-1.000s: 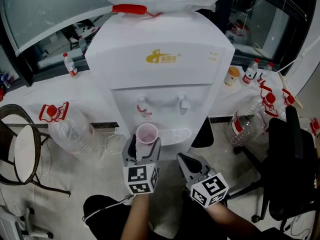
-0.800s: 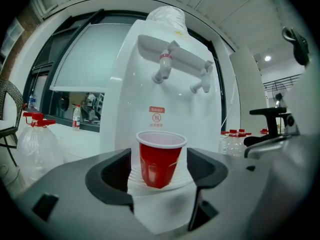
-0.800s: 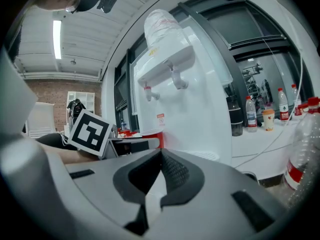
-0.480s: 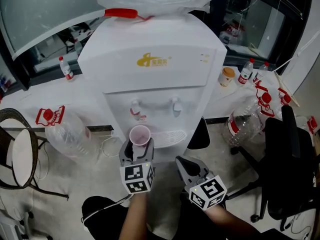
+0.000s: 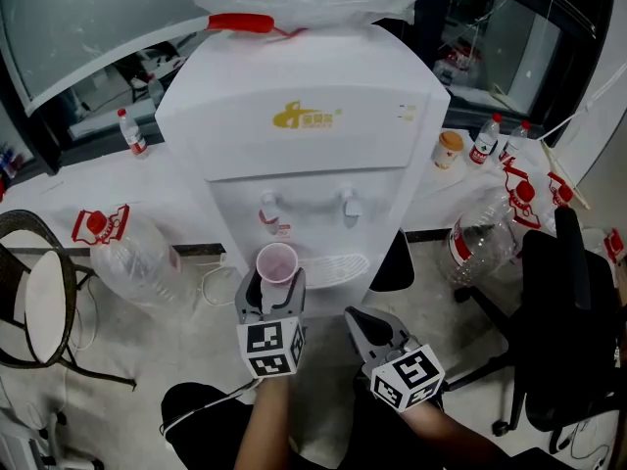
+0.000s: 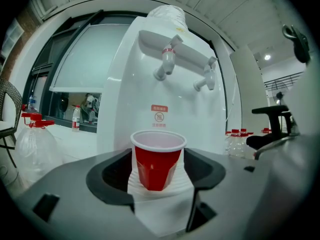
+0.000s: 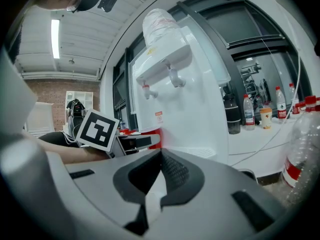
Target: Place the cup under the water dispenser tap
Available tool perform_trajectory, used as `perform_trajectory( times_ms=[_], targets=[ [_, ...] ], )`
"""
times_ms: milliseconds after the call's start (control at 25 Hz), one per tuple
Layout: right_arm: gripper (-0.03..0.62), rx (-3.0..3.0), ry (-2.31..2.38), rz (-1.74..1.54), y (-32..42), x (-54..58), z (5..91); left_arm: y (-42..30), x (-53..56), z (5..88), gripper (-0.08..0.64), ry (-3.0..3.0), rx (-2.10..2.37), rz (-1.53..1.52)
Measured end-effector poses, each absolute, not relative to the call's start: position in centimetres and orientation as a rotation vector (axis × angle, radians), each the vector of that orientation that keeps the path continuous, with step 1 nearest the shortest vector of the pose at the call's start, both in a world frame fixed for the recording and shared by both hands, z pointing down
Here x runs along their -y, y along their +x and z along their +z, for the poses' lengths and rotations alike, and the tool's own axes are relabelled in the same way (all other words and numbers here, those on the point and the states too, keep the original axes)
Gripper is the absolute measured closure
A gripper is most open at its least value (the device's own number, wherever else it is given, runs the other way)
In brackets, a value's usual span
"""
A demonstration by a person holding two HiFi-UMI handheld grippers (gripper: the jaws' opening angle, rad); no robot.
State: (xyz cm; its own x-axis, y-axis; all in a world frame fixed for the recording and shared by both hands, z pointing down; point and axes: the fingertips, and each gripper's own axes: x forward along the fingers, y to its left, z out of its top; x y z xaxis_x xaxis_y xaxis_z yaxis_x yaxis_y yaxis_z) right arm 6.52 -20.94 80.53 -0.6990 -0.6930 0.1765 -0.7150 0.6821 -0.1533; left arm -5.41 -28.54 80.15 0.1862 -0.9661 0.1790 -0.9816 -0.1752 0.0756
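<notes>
Hardly shifted, my left gripper [image 5: 276, 284], jaws just drawn in, pinches the cup [image 5: 276, 262] short of the tap [image 5: 266, 210], so placing remains; my right gripper [image 5: 362, 321] idles, pressed together.

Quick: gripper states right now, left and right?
Left gripper: closed on the red cup, jaws having just closed in slightly.
Right gripper: closed, nothing between its jaws.
</notes>
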Motion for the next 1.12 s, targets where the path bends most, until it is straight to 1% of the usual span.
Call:
perform_trajectory(
  times_ms=[360,520,880,1120],
  targets=[
    [0.594,2.798,1.168,0.329,6.7,21.1,80.0,-5.5,26.8,79.7,0.252,2.271,1.902,0.104],
    [0.594,2.809,1.156,0.332,6.6,21.3,79.8,-5.0,25.3,78.7,0.249,2.265,1.881,0.017],
    [0.594,2.856,1.099,0.340,5.4,21.0,79.3,-5.6,21.7,74.0,0.247,2.284,1.945,-0.015],
    [0.594,2.849,1.087,0.341,4.2,20.9,79.4,-5.8,19.1,69.5,0.249,2.314,1.890,-0.038]
  ],
)
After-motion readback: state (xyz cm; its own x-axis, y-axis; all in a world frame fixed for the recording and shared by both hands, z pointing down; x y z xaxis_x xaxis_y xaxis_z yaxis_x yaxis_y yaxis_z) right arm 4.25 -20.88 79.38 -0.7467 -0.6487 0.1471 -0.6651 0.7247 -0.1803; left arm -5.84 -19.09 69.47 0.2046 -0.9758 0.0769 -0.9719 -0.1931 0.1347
